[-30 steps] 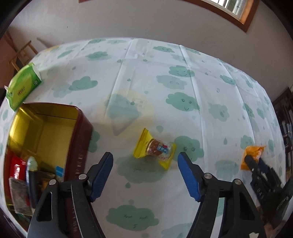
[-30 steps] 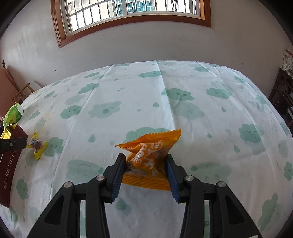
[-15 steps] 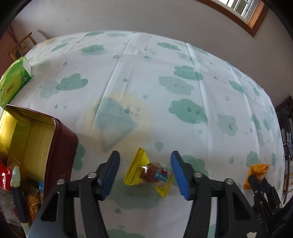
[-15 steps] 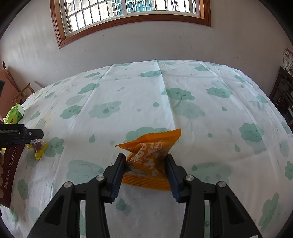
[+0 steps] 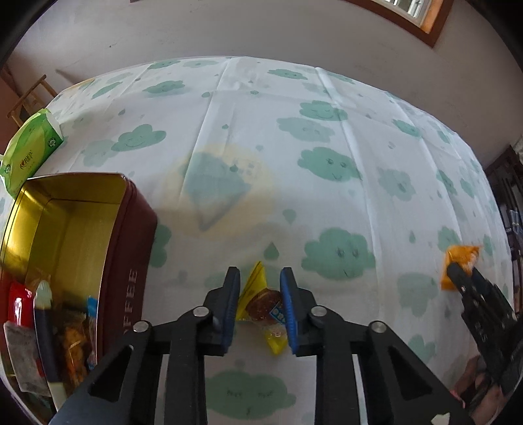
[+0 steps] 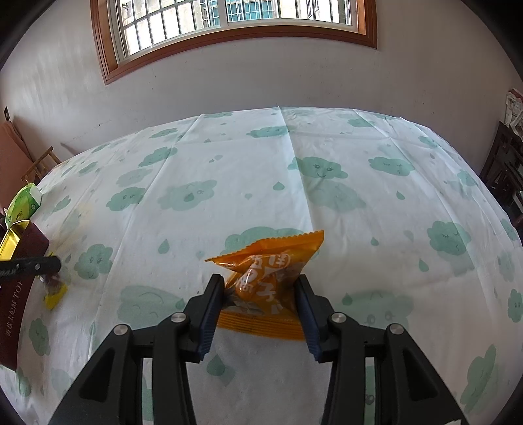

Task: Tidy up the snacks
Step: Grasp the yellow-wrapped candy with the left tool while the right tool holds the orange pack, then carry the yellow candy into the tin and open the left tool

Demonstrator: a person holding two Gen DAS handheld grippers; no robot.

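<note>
My left gripper (image 5: 260,289) is shut on a yellow-wrapped candy (image 5: 261,302) that lies on the cloud-print tablecloth (image 5: 294,157), just right of the open dark red tin (image 5: 130,235). The tin holds several snack packets (image 5: 42,323). My right gripper (image 6: 260,294) is shut on an orange snack packet (image 6: 268,278) resting on the cloth. The right gripper and its orange packet (image 5: 459,261) also show at the right of the left wrist view. The left gripper's fingertip (image 6: 49,263) and the candy (image 6: 55,294) show at the left of the right wrist view.
A green tissue pack (image 5: 31,152) lies behind the tin at the table's left edge. A wooden chair (image 5: 27,98) stands past that edge. Dark furniture (image 6: 506,170) stands at the right. A wall with a window (image 6: 235,19) is behind the table.
My left gripper moved down and forward around the yellow candy and closed on it. My right gripper stayed shut on the orange packet without moving.
</note>
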